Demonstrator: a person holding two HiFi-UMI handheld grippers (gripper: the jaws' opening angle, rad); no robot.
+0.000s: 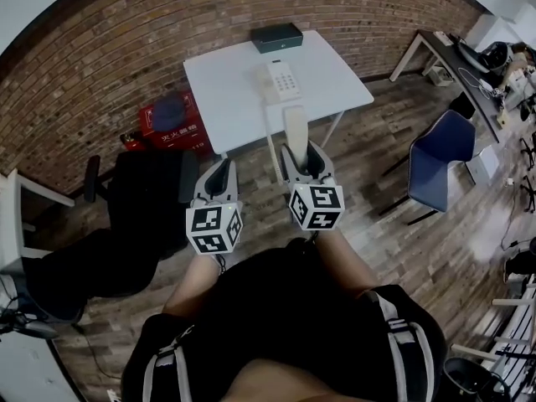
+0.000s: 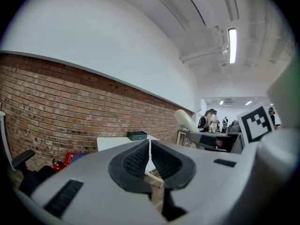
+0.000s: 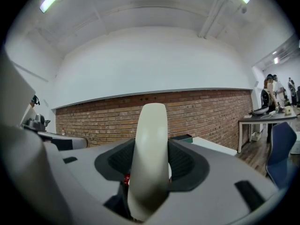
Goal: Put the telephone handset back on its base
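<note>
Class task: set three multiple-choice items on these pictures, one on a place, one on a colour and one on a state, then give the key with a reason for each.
1. Where does the telephone base sit?
A on the white table
B on the floor
C on the blue chair

2. What colour is the handset?
A black
B cream
C red

3. How do the left tongs stand?
A shut on the handset
B wide open
C shut and empty

Key:
A, the base lies on the tabletop near the dark box.
B, the piece clamped in the right tongs is cream.
C, its pads meet with nothing between them.
</note>
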